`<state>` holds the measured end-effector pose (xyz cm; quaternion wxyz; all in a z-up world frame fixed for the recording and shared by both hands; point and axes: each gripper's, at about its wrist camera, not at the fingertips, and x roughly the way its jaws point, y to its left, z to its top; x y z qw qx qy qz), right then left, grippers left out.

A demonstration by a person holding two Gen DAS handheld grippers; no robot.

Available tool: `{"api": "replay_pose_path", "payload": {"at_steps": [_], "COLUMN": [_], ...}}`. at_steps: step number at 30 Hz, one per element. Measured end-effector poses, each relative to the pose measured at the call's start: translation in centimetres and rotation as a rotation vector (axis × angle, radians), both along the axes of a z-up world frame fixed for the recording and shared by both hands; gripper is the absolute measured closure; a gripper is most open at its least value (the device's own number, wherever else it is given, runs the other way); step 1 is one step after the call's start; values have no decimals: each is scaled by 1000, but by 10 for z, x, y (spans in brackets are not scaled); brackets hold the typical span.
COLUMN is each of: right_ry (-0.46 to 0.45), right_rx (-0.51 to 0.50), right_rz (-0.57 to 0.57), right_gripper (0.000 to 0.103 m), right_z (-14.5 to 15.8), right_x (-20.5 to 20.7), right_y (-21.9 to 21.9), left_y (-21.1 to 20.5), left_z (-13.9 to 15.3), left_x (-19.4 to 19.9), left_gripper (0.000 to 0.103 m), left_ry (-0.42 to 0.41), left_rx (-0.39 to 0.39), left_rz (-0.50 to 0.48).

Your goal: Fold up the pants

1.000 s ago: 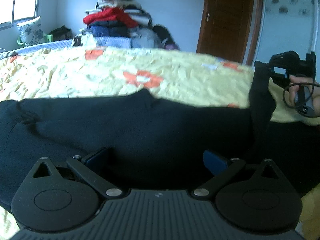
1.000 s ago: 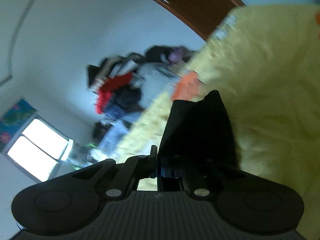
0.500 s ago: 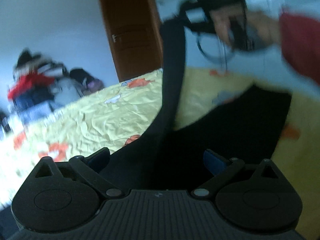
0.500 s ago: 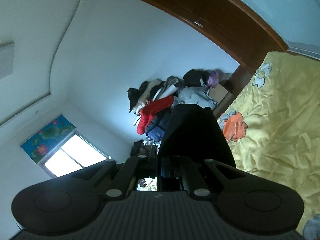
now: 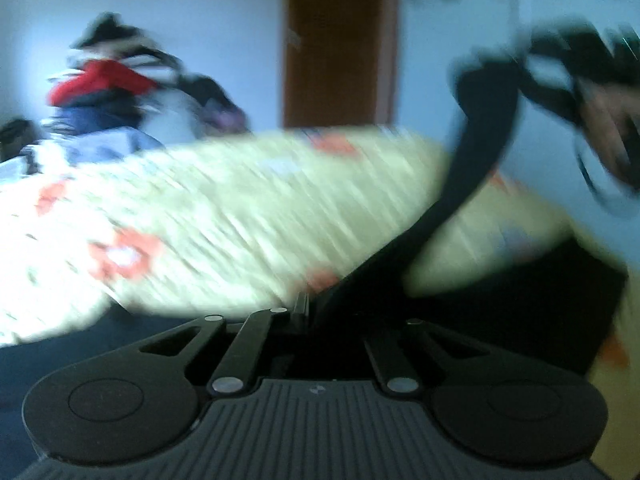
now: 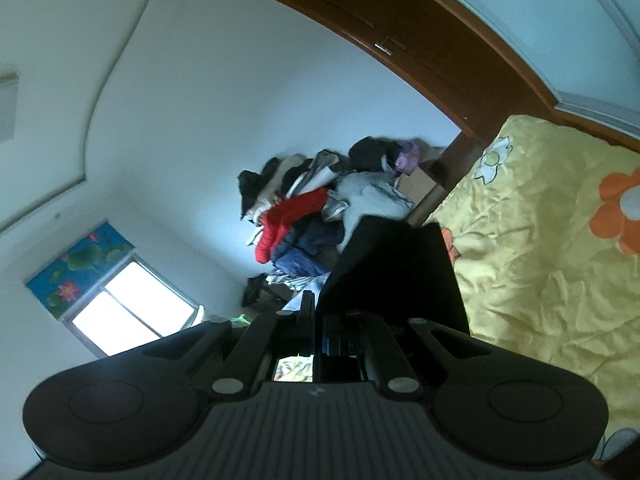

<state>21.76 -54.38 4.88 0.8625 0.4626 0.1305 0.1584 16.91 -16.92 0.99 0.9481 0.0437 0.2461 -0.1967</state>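
Pants point(image 5: 476, 168) hang lifted off the bed point(image 5: 240, 208) between my left gripper point(image 5: 304, 312) and right gripper point(image 6: 316, 312), both jaws clamped on dark fabric (left view blurred), so I judge I'm mid-fold and next must lay it down evenly

Pale walls, brown door point(image 6: 420, 52), bright window point(image 6: 132, 312), yellow floral bedspread point(image 6: 552, 264).
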Motion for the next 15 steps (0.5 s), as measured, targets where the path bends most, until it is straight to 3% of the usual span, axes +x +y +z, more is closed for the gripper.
{"api": "replay_pose_path", "payload": {"at_steps": [3, 6, 10, 13, 15], "right_ry": [-128, -200, -41, 116, 172], "right_rx": [-38, -87, -151, -62, -23], "right_rz": [-16, -31, -115, -171, -203], "right_gripper": [99, 99, 99, 99, 99], "right_z": [22, 32, -14, -71, -96], "right_x": [-17, -54, -101, -129, -142], "right_y": [-3, -11, -31, -49, -53], "left_y": [23, 13, -19, -36, -34], "left_z": [38, 45, -8, -41, -47], "left_x": [-3, -21, -37, -42, -45], "left_gripper": [98, 97, 97, 97, 97], "left_ry": [-120, -150, 17, 106, 97], "left_rx": [-145, -75, 10, 54, 74], "left_rz": [35, -67, -211, -239, -238]}}
